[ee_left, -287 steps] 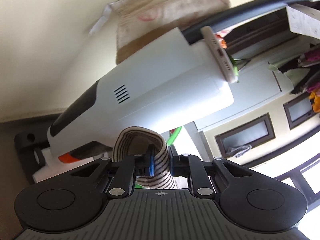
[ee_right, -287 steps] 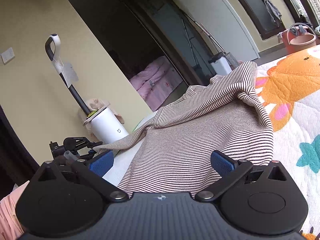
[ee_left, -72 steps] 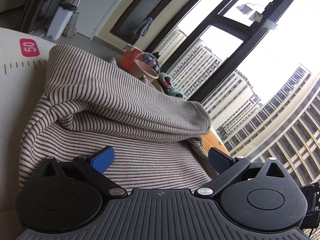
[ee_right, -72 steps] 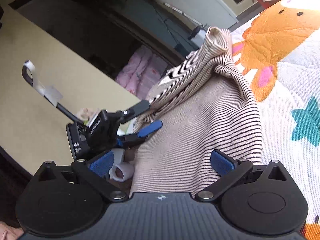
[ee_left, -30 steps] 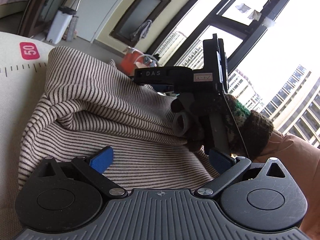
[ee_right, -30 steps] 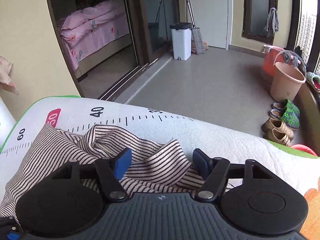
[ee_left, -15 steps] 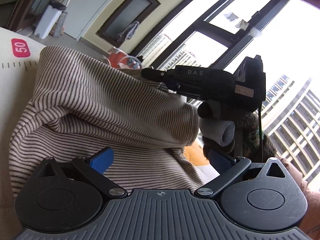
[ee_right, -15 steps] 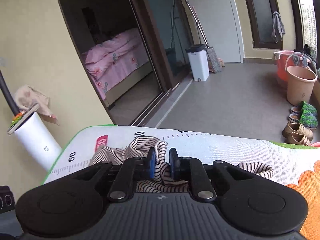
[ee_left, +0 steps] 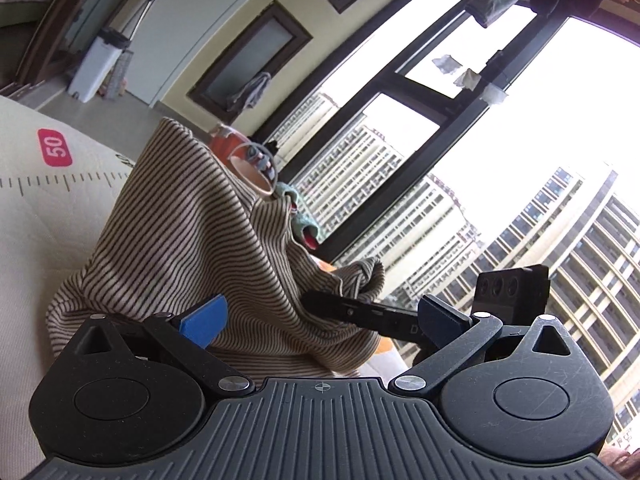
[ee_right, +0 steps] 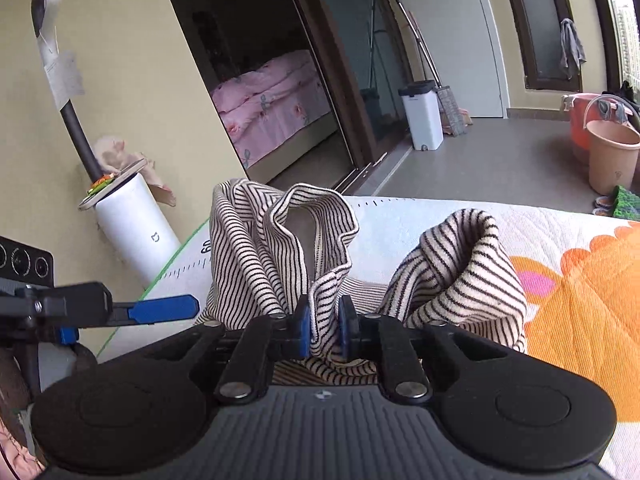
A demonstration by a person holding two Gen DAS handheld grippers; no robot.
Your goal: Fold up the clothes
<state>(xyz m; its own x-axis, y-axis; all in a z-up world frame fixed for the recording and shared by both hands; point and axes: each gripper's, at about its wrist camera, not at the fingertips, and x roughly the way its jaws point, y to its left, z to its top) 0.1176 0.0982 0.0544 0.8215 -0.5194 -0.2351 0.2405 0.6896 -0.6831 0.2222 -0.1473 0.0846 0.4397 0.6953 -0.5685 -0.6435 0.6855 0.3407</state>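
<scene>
So the right gripper (ee_right: 324, 330) is clamped tight on a bunched fold of the striped top (ee_right: 280, 248), blue pads squeezed together with the stripey fabric pinched between them. The cloth stands up in a loose hood shape right in front of that camera, and another lump of it (ee_right: 460, 272) sits just to the right, slumped on the play mat (ee_right: 580, 280) with the orange and pink cartoon print. The mat also has a ruler strip printed along its edge.

The left gripper (ee_left: 320, 316) is spread wide, holding nothing. From its view the top rises like a tent on the mat, peak pulled up, and most of the fabric sits between and beyond its two blue pads. The right gripper's black finger pokes in from the right, biting a corner of the fabric.

Stuff around: a white cylinder vacuum base (ee_right: 136, 232) with a black pole stands against the yellow wall just off the mat's corner, a rag draped behind it. Beyond that there's a sliding door onto a room with a pink bed (ee_right: 272, 104). Further back a white bin (ee_right: 422, 116), and on the right two buckets (ee_right: 612, 152) with slippers (ee_right: 624, 200) beside them. Big windows with apartment blocks (ee_left: 560, 240) outside.
</scene>
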